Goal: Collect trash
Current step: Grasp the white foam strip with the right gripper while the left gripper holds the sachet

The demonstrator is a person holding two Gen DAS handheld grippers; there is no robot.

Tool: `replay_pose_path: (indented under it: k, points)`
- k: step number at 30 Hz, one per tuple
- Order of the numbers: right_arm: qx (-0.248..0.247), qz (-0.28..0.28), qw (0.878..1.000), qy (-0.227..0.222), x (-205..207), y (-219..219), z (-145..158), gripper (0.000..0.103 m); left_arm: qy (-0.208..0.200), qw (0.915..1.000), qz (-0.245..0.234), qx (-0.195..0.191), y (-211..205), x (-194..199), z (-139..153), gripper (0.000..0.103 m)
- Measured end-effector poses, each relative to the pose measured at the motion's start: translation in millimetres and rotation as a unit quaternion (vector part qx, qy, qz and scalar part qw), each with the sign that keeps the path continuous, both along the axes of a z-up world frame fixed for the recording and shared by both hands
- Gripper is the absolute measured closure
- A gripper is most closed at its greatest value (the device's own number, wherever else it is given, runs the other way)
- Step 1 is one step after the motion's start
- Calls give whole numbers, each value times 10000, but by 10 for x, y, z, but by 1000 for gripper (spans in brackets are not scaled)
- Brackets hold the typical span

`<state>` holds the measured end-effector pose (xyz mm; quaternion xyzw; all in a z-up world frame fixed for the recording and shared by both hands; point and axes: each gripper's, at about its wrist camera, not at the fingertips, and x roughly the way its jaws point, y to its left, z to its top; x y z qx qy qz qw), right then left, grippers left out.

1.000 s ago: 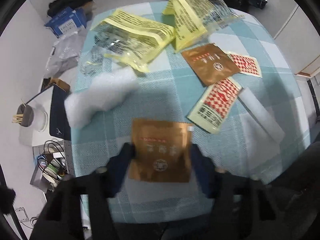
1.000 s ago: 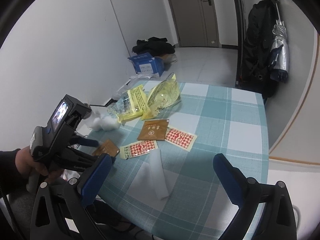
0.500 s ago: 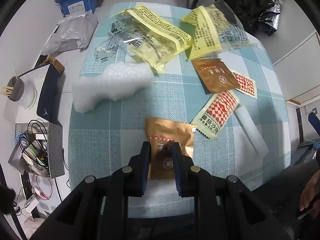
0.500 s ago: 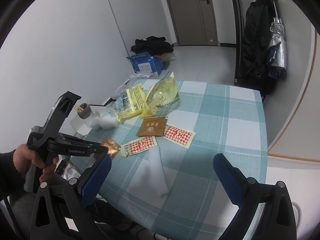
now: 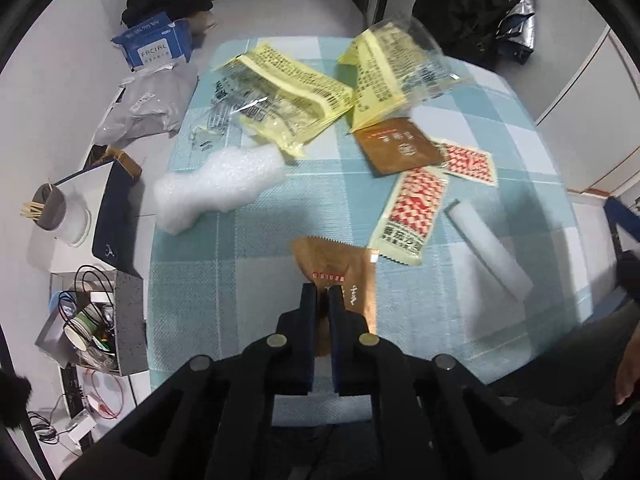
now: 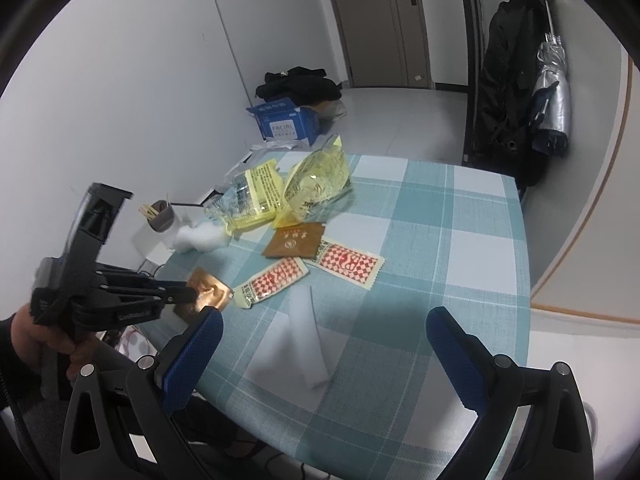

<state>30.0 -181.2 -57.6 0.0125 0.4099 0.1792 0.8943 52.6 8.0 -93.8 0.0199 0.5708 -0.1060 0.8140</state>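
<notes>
Your left gripper (image 5: pixel 323 294) has its jaws pinched tight together, gripped from below by your left hand (image 6: pixel 42 342). Your right gripper (image 6: pixel 320 344) sits level, jaws spread wide apart.

The one word that can be read is "FACIAL", in white letters on the blue box (image 5: pixel 154 42) on the floor, far ahead of the left fingers (image 5: pixel 308 300) and off to their left side. The same box (image 6: pixel 286 122) shows past the desk (image 6: pixel 460 240), far ahead of the right fingers (image 6: pixel 452 344). The small print on the packets is too blurry to read.
</notes>
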Motion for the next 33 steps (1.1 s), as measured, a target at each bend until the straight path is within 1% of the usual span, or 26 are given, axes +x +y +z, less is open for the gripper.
replay_pose_path:
  k: [3, 5, 6, 7, 9, 14, 16, 20, 23, 26, 28, 29, 30, 32, 33]
  points:
    - [-23, 44, 10000, 73, 0, 7, -32, 1, 92, 9999, -71, -7, -20, -25, 8, 102]
    - [-37, 67, 9999, 143, 9, 20, -58, 3, 24, 9998, -179, -10, -46, -68, 52, 103]
    - [-20, 110, 9997, 211, 19, 28, -82, 8, -17, 9998, -194, 1, -59, -92, 68, 103]
    - [-18, 161, 9995, 283, 37, 38, -106, 18, -87, 9997, -215, 20, -51, -114, 93, 103]
    - [-71, 214, 9986, 485, 80, 64, -175, 26, -175, 9995, -273, 36, -63, -150, 130, 103]
    - [-91, 275, 9969, 729, 171, 130, -273, 29, -408, 9985, -367, -2, -52, -233, 248, 103]
    - [-165, 347, 9960, 811, 226, 178, -303, 32, -486, 9981, -375, -73, -21, -237, 288, 103]
    - [-389, 536, 9921, 1062, 368, 319, -398, 38, -562, 9976, -201, -352, 84, -222, 348, 103]
    - [-600, 692, 9880, 1246, 481, 450, -529, 45, -587, 9966, -66, -581, 145, -207, 395, 103]
    - [-1031, 859, 9810, 1403, 571, 606, -697, 58, -624, 9955, 63, -704, 205, -182, 414, 103]
    - [-1202, 910, 9811, 1211, 571, 671, -695, 66, -595, 9949, 127, -805, 238, -165, 399, 103]
    - [-1265, 952, 9800, 1204, 578, 702, -694, 70, -570, 9948, 130, -837, 249, -162, 387, 103]
    - [-1288, 961, 9790, 1253, 588, 718, -703, 84, -565, 9947, 145, -851, 260, -163, 379, 103]
    - [-1298, 922, 9800, 1192, 584, 734, -678, 84, -538, 9946, 136, -879, 262, -152, 357, 103]
    - [-1314, 918, 9802, 1164, 575, 739, -665, 86, -545, 9946, 138, -875, 265, -159, 360, 103]
